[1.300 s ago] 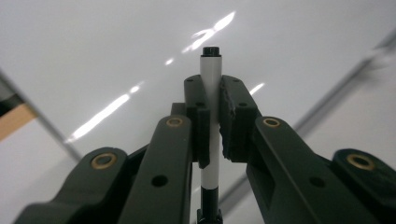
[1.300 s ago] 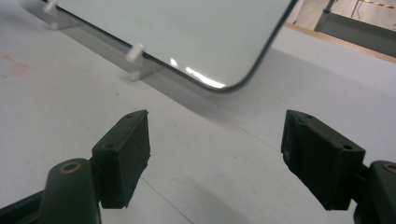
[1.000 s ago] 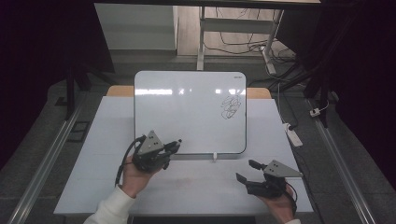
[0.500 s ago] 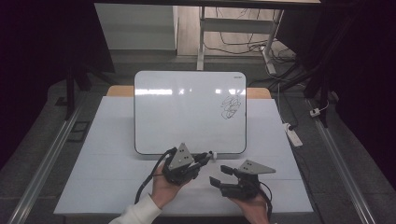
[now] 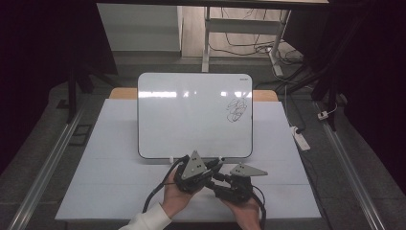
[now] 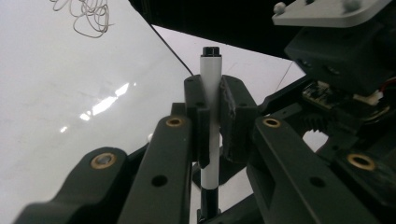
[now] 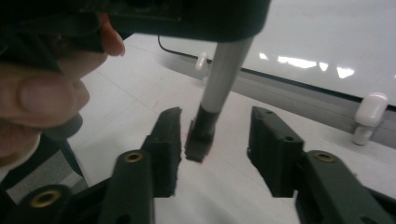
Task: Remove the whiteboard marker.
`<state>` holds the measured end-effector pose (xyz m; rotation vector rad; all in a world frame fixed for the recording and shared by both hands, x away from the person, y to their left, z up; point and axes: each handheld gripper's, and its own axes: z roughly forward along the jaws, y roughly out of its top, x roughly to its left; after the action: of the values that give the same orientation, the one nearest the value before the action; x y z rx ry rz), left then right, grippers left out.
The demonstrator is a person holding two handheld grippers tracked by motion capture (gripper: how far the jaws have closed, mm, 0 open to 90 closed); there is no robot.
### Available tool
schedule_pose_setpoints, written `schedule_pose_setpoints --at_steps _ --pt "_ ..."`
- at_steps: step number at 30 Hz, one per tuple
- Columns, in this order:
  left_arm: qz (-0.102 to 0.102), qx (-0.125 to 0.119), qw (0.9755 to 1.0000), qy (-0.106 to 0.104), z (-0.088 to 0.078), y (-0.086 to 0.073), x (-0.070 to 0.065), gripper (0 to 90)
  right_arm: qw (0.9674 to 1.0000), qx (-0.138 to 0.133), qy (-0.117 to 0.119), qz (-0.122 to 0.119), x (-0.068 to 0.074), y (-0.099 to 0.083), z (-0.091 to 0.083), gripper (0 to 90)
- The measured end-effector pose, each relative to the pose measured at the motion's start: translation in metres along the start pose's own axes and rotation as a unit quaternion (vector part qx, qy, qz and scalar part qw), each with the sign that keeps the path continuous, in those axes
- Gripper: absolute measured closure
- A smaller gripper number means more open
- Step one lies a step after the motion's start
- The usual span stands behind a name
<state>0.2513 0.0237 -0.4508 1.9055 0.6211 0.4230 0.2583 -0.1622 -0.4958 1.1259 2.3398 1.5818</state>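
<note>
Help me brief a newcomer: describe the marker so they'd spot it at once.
Find the whiteboard on the table; just below its near edge the two grippers meet. The marker is the thin white stick clamped in the left gripper, its black cap end between the right gripper's jaws.

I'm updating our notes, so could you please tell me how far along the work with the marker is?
Done: the left gripper is clamped on the marker, and the whiteboard carries a scribble. In hand: the right gripper has just been closing around the marker's black cap, pads not yet touching. Left: grip the cap and probably pull it off.
</note>
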Motion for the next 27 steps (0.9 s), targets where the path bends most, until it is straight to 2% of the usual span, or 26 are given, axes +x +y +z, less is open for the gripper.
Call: schedule_pose_setpoints --at_steps 5,12,13,15,16,17,19,20,21,22,23,25,26,27 --pt "0.001 0.003 1.0000 0.003 0.002 0.000 -0.002 81.5 0.9999 0.003 -0.001 0.011 0.001 0.000 0.002 74.0" --pt "-0.006 0.002 1.0000 0.003 0.002 -0.001 -0.001 79.8 0.9998 0.007 -0.003 0.019 0.000 0.000 0.003 77.1" --pt "-0.009 0.003 1.0000 0.000 0.001 -0.001 0.000 75.0 0.9998 0.006 -0.004 0.018 0.000 0.000 0.002 77.2" --pt "-0.018 0.007 0.9998 -0.002 -0.001 -0.001 0.002 58.3 0.9999 -0.001 -0.007 0.013 -0.001 0.001 0.000 77.3" --pt "-0.018 0.006 0.9998 -0.001 -0.005 -0.002 0.004 54.1 0.9999 -0.005 -0.006 0.009 -0.003 0.002 -0.002 77.4" --pt "-0.022 0.004 0.9997 0.000 -0.009 -0.003 0.006 51.7 0.9999 -0.007 -0.009 0.008 -0.004 0.002 -0.004 77.4" --pt "-0.043 0.008 0.9990 -0.009 -0.028 -0.010 0.019 48.1 0.9998 -0.017 -0.009 0.004 -0.007 0.003 -0.008 77.4" --pt "-0.043 0.008 0.9990 -0.009 -0.028 -0.010 0.019 46.1 0.9997 -0.022 -0.011 -0.001 -0.010 0.003 -0.010 77.4" --pt "-0.052 0.013 0.9985 -0.012 -0.036 -0.014 0.024 46.1 0.9997 -0.022 -0.011 -0.001 -0.010 0.003 -0.010 77.4" --pt "-0.059 0.018 0.9980 -0.013 -0.045 -0.019 0.029 43.9 0.9993 -0.034 -0.014 -0.005 -0.014 0.004 -0.016 77.4" --pt "-0.067 0.028 0.9973 -0.009 -0.063 -0.032 0.038 43.7 0.9991 -0.038 -0.016 -0.006 -0.017 0.005 -0.019 77.4" --pt "-0.078 0.038 0.9962 0.004 -0.083 -0.049 0.049 42.8 0.9985 -0.051 -0.019 -0.010 -0.022 0.007 -0.024 77.4" --pt "-0.078 0.038 0.9962 0.004 -0.083 -0.049 0.049 42.7 0.9980 -0.057 -0.021 -0.014 -0.024 0.008 -0.027 77.4" --pt "-0.105 0.048 0.9933 0.006 -0.100 -0.066 0.061 42.2 0.9976 -0.062 -0.024 -0.018 -0.026 0.009 -0.031 77.5"
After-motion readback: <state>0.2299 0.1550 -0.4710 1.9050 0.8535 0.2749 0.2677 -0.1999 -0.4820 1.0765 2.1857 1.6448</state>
